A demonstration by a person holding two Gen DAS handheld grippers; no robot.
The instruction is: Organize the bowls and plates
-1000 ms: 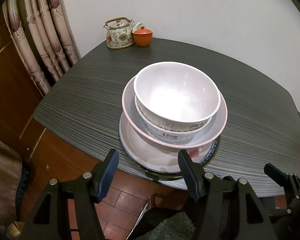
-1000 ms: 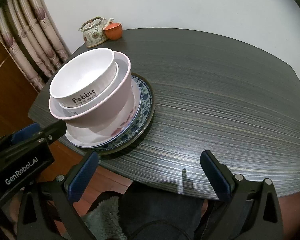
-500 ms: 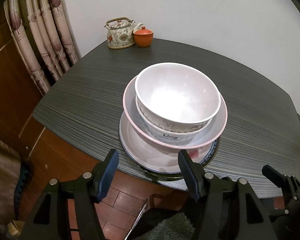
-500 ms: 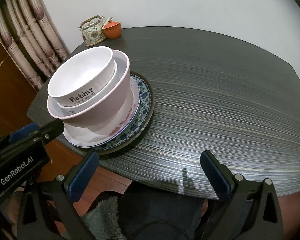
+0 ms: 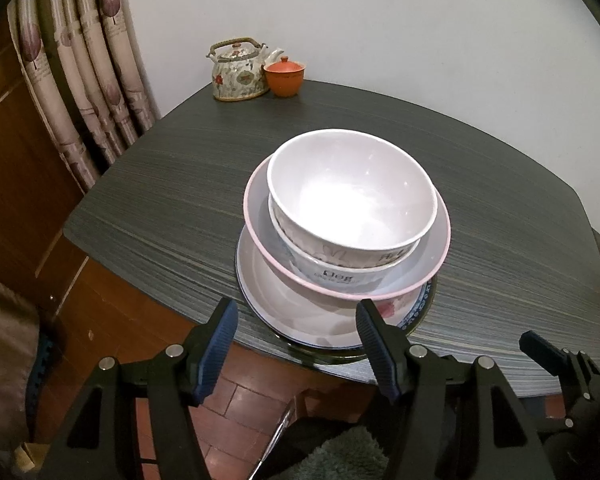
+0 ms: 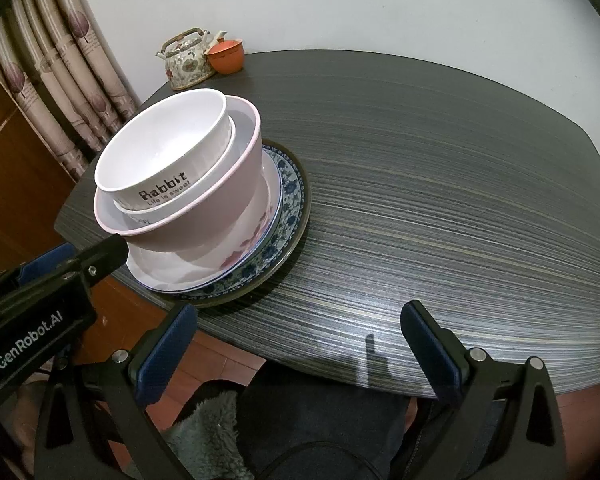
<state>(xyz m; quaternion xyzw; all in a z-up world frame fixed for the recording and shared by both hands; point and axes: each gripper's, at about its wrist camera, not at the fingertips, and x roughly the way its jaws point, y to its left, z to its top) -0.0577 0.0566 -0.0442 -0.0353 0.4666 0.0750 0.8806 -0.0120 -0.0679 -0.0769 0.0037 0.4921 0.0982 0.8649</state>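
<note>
Nearest the cameras, both tools hang short of the desk (image 6: 440, 168) edge, pointing down at it. The left tool (image 5: 296, 344) has its jaws spread with nothing between them, the pads just shy of the stack's near rim; the right tool (image 6: 300, 348) is likewise released and empty, over bare desk to the right of the stack. Compared with a second ago, nothing has shifted: the stack sits where it did and neither tool has closed in. My reading is that the stacking is finished, or paused, with no grasp under way.

Just beyond the tools, near the desk's front edge, stands the stack. At the bottom lies a dark-rimmed plate (image 6: 300, 216), on it a blue-patterned plate (image 6: 288, 188), then a white plate with a red flower (image 5: 300, 312). A pink-rimmed bowl (image 6: 204, 224) sits on that, holding a white bowl marked "Dog" (image 5: 340, 276), which in turn holds the white "Rabbit" bowl (image 6: 160, 152). The top bowl is empty. The nested bowls look slightly off centre, toward the left side of the plates.

Farthest back, against the wall, a floral teapot (image 5: 238, 72) stands touching or just beside an orange lidded cup (image 5: 285, 78), well apart from the stack.
</note>
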